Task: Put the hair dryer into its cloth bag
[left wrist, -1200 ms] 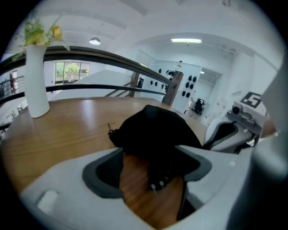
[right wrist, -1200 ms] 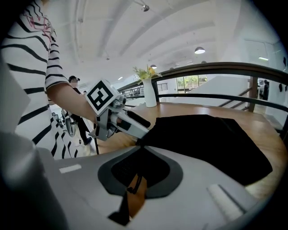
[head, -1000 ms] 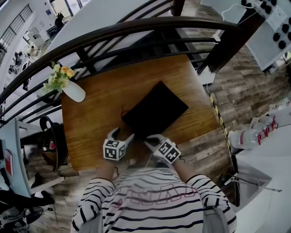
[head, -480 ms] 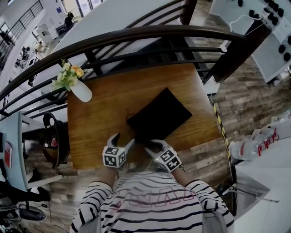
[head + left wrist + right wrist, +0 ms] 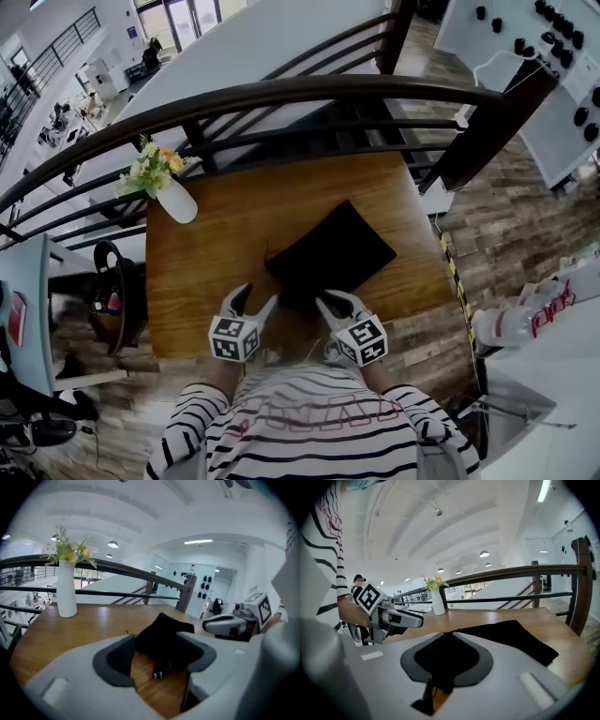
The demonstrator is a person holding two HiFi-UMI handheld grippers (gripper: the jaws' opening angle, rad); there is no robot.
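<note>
The cloth bag (image 5: 330,251) is found near the front edge of the table (image 5: 206,272). The jaws of the right gripper (image 5: 326,302), just closing, are pinched on its mouth. Those of the left gripper (image 5: 261,293), also narrowing, are held apart around 1 loose plug (image 5: 158,673). The hair dryer body is unseen. The plug should be tucked in first.

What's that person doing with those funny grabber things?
A person in a striped top works a black cloth bag on a wooden table. The right gripper has just been closing its jaws and pinches the bag's near edge. The left gripper, open but just closing slightly, holds nothing. A small two-pin plug lies by the bag; no hair dryer shows.
</note>
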